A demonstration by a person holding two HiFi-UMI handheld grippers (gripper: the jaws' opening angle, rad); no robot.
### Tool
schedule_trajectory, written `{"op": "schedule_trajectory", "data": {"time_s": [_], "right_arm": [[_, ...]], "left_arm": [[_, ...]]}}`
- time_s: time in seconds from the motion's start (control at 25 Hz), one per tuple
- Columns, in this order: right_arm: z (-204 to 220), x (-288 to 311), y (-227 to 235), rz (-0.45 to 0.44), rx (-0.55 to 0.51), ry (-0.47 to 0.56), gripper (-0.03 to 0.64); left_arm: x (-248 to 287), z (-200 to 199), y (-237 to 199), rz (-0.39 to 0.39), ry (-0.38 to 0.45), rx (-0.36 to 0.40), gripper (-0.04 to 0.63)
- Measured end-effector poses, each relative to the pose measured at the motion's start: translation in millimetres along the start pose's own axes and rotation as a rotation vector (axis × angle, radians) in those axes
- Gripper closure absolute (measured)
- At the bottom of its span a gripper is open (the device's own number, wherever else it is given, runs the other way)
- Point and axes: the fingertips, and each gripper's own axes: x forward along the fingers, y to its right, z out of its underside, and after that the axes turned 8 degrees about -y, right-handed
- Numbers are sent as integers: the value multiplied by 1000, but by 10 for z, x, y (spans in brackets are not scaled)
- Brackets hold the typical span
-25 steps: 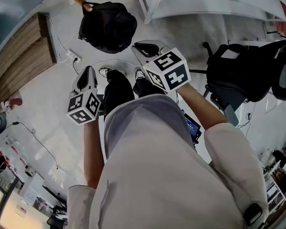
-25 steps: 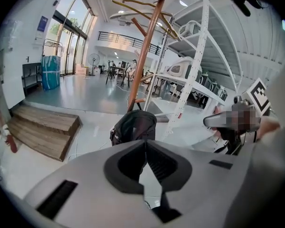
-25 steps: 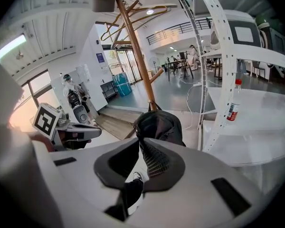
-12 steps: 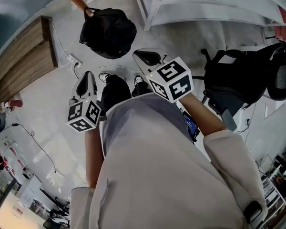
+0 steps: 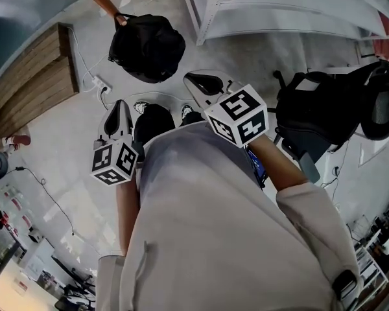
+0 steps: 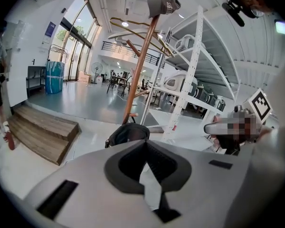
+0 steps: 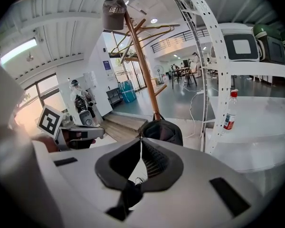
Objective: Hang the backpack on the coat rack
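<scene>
Now left gripper & right gripper, jaws pressed together w/ nothing held, have backed off a bit; backpack stays hung on coat rack low peg, so task looks done.

- Cap on top of the coat rack: white lettering across the front, but too small and warped to read.
- Blue sign on the wall: too tiny to read.
- Bottle on the white shelf: red label, unreadable.
- Marker cube on the left gripper, and the one on the right gripper: just black-and-white square patterns, no words.
</scene>
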Motion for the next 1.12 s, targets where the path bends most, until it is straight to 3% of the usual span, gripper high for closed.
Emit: {"op": "schedule_trajectory", "data": {"time_s": [0.6,1.12], "right_arm": [[-173,-282,-95,1,-34,88,607],[-148,-181,-81,20,-65,14,606]], "left_arm": [[-156,-125,69,-4,30,52,588],[-174,-110,13,4,21,30,588]]}}
